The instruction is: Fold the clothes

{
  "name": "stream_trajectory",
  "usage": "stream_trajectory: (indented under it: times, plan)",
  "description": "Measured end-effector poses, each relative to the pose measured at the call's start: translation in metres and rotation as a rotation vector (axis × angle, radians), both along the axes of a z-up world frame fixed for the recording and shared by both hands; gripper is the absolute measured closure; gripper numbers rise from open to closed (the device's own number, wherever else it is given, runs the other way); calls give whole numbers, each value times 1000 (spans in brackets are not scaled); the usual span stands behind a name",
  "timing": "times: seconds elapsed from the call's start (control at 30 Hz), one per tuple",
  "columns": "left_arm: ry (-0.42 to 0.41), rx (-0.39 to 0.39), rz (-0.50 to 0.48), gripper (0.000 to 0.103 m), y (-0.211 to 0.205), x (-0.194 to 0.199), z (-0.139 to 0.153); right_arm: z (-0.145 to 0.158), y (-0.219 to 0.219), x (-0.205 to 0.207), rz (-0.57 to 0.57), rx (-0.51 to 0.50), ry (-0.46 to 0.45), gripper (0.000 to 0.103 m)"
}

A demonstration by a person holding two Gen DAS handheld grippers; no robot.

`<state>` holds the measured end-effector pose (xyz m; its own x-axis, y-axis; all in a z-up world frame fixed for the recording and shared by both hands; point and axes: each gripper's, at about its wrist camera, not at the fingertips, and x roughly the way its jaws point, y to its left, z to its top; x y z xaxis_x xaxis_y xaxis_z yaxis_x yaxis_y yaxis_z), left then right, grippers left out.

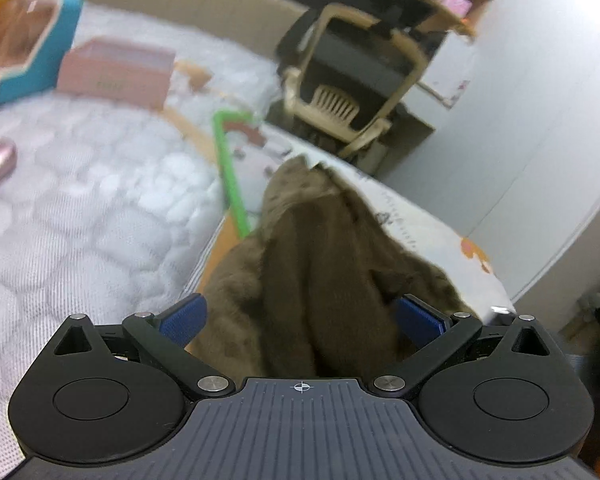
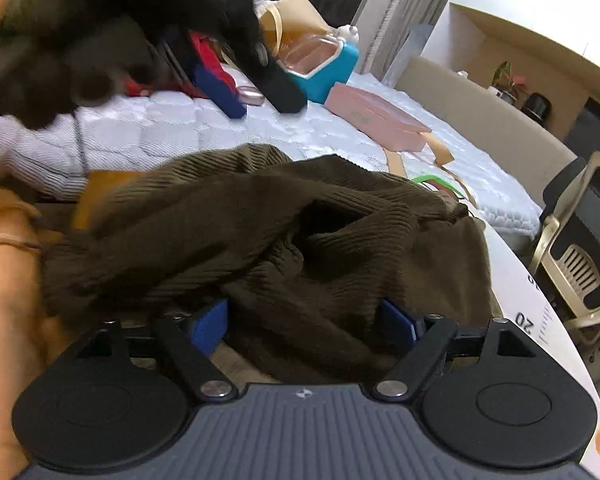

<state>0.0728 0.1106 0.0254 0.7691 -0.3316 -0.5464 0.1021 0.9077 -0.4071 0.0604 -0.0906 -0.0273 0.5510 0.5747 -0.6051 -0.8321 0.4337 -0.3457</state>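
A crumpled olive-brown ribbed knit garment (image 2: 284, 236) is lying heaped on a white printed table surface (image 2: 540, 320) at the foot of a quilted white mattress (image 2: 172, 132), with both hand-held grippers closing in on it. In the left wrist view, the left gripper (image 1: 302, 318) is standing with its blue-padded fingers (image 1: 186, 316) spread wide, a raised fold of the same brown cloth (image 1: 320, 272) bunching up between them; whether the pads are pressing the fabric cannot be told. In the right wrist view, the right gripper (image 2: 302, 322) is likewise showing its blue pads (image 2: 210, 324) well apart, the garment's near edge spilling into the gap between them.

Above the heap, a blurred black gripper body with a blue pad (image 2: 204, 40) is hanging over the mattress. A flat pink rectangular box (image 2: 376, 120) and a teal-and-clear plastic container (image 2: 324, 64) are sitting on the mattress behind the clothing. A bright green strap (image 1: 230, 172) is running along the table's edge, and a beige-framed black mesh office chair (image 1: 352, 92) is standing just beyond the table.
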Motion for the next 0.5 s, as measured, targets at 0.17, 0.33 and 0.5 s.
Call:
stream_trajectory:
  times: [0.17, 0.33, 0.5]
  plan:
    - [-61, 133, -176, 0, -34, -9, 12, 29, -33, 47, -178, 114, 0, 87]
    - [-91, 188, -269, 0, -69, -2, 5, 53, -122, 113, -627, 157, -194, 88]
    - [-68, 217, -322, 0, -80, 5, -4, 54, -197, 150, -949, 222, -172, 71]
